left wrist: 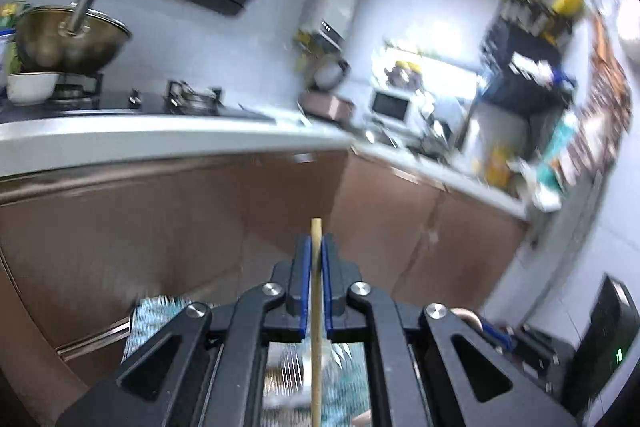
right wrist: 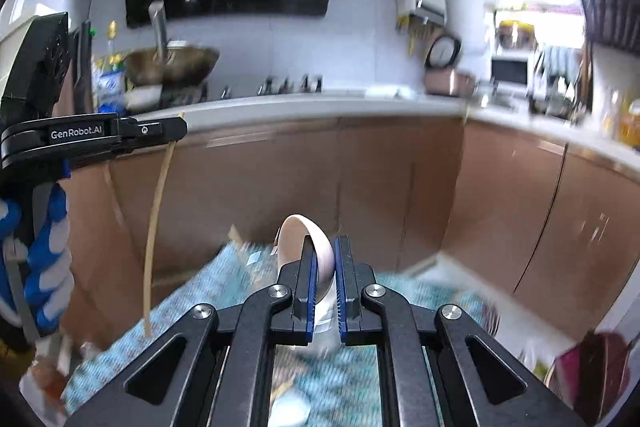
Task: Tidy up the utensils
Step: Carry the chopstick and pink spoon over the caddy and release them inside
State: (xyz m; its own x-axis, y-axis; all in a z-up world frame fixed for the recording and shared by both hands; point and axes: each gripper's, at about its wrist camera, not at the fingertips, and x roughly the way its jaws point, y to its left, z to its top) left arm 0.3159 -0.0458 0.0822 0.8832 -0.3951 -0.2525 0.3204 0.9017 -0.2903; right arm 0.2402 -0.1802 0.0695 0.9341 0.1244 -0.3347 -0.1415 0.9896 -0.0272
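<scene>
Gripping a chopstick (left wrist: 316, 291), the left hand-held gripper (left wrist: 316, 247) hides its length.

White lettering reading "GenRobot.AI" runs along the side of the left gripper (right wrist: 176, 128), at nine o'clock in the right wrist view (other print is too blurred to read).

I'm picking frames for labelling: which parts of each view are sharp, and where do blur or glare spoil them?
Left wrist: left tool and its chopstick are sharp; right-hand shelves smear, the window blows out. Right wrist: right tool and white spoon are crisp; the teal cloth is streaked.
</scene>
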